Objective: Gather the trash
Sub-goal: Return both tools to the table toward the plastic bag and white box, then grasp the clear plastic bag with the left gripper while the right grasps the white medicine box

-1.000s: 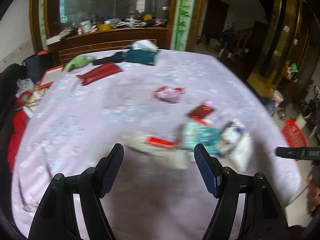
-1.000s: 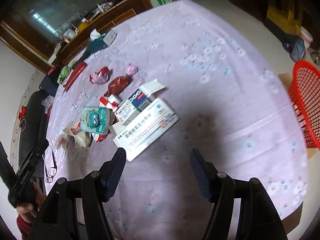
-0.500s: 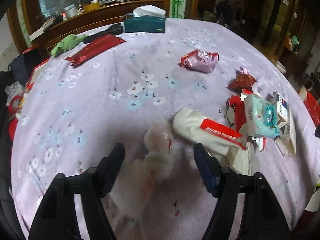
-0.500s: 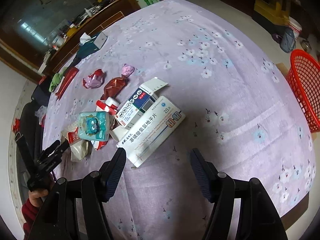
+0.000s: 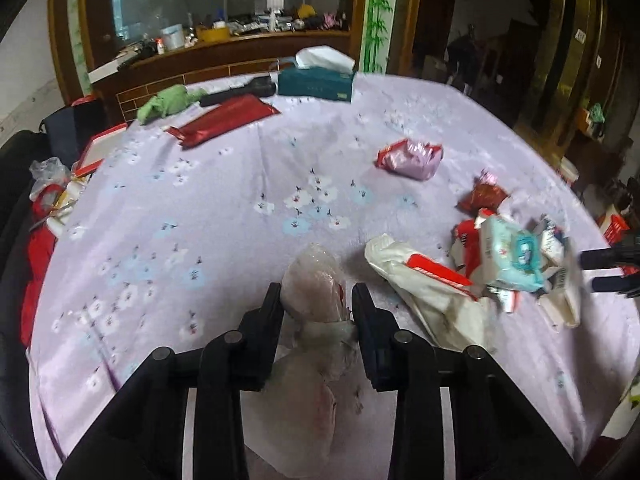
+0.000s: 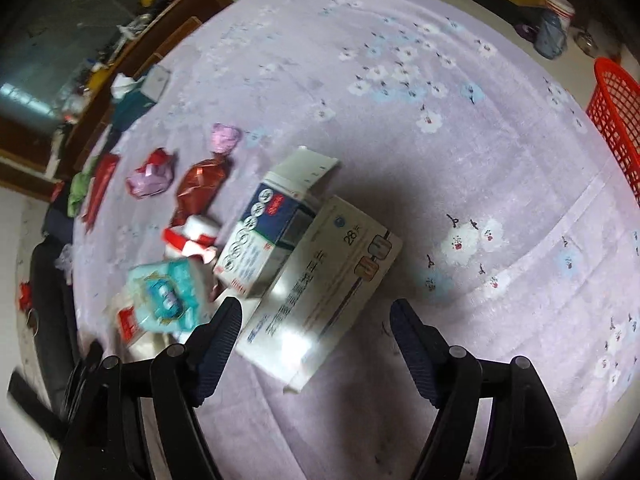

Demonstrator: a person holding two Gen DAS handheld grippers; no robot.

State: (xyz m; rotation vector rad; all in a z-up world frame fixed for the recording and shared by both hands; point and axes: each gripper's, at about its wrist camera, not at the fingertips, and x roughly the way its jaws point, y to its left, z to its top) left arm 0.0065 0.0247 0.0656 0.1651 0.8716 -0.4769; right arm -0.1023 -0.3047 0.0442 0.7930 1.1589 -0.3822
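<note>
Two grippers: both worked the lavender floral tablecloth (image 5: 224, 216).
Left gripper (image 5: 316, 312): clamped on a crumpled clear plastic bag (image 5: 314, 284) at the near edge.
Right gripper (image 6: 316, 332): jaws spread wide, hovering over a white medicine carton (image 6: 320, 284).
Progress: barely begun, by my read; wrappers, boxes and a teal tissue pack (image 6: 170, 294) lay uncollected, the red mesh basket (image 6: 616, 120) far right.

Taking the white box (image 6: 320, 280) as landmark: the right wrist view looks steeply down on it from close above, facing the table's (image 6: 400, 40) far edge, a red basket (image 6: 618, 120) off to its right. The left wrist view sits lower, left of the box (image 5: 560, 292), facing a wooden cabinet (image 5: 224, 60). The 2 views share the box's litter pile.
</note>
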